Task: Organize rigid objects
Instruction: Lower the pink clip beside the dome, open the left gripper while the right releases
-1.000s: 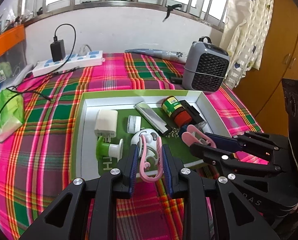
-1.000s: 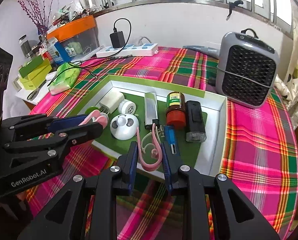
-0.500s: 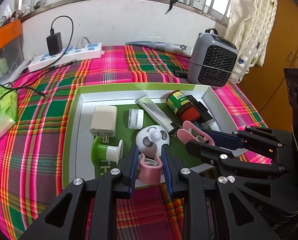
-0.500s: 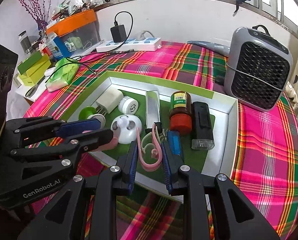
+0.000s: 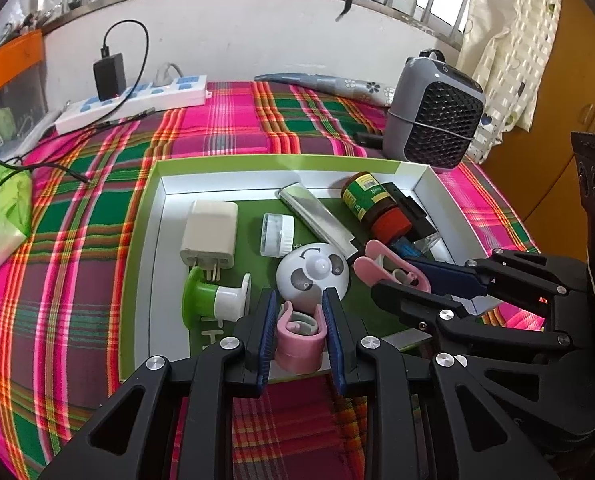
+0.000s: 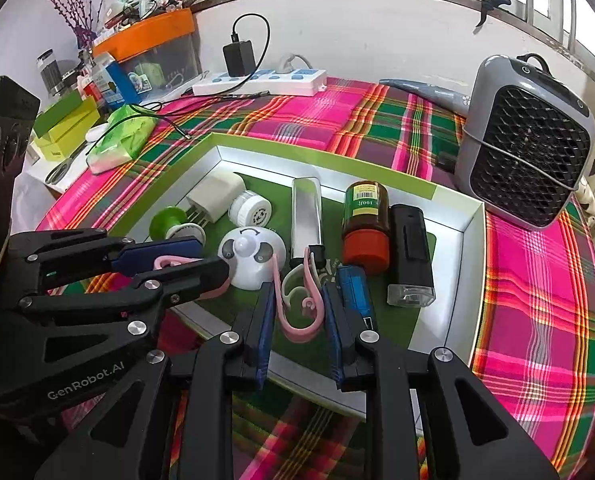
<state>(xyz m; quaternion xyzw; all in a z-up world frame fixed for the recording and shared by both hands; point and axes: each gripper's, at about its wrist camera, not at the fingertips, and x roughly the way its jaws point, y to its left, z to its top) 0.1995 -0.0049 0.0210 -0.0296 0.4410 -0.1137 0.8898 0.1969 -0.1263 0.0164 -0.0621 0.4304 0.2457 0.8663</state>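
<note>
Two pink clips (image 5: 299, 338) (image 6: 297, 300), one bottle (image 6: 366, 218).

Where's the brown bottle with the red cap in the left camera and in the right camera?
Left wrist view: brown bottle lies in the tray's far right part, cap toward the camera.
Right wrist view: brown bottle lies centre-right in the tray, left of the black device.
Shared landmark: the grey fan beyond the tray.

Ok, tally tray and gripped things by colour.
White: 3 (charger, jar, dome)
Green: 1 (hook)
Silver: 1 (tube)
Brown: 1 (bottle)
Black: 1 (box)
Blue: 1 (lighter)
Pink: 2 (clip in left hand-held gripper, clip in right hand-held gripper)
Total: 10
</note>
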